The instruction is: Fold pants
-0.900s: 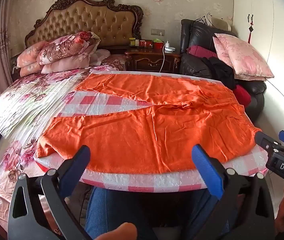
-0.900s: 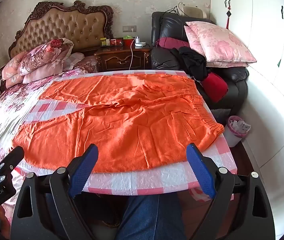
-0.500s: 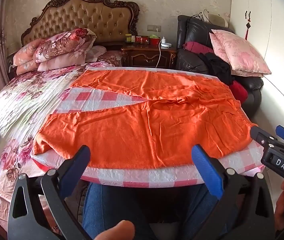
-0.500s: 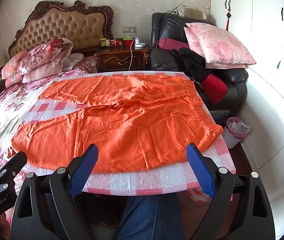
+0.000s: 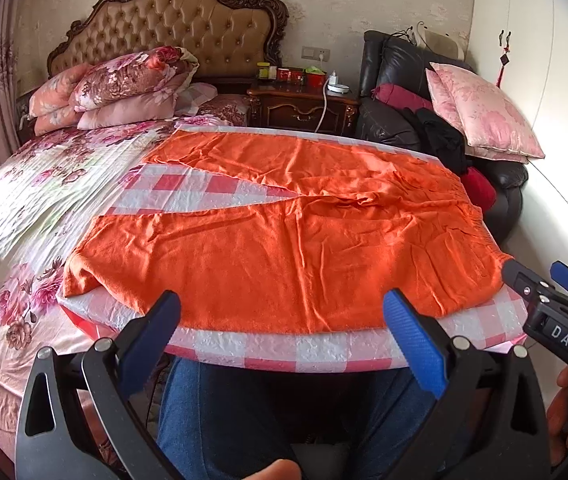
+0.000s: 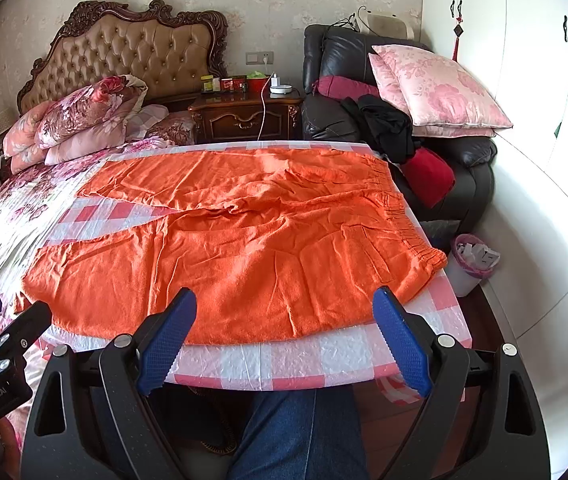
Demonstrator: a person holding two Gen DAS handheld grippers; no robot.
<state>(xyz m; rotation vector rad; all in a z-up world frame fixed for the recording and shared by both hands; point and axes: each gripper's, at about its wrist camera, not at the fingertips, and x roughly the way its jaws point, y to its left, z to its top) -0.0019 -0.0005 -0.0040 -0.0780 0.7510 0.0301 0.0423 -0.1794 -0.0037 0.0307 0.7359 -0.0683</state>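
The left tongs (image 5: 280, 324) hang spread wide and empty just short of the near hem of the orange pants (image 5: 284, 240), which lie flat and unfolded on the checked surface (image 5: 284, 350), cuffs left, waistband right. Over the last second both views have crept closer, so a first grasp looks imminent. The right tongs (image 6: 284, 320), equally spread, hover level near the waistband side.
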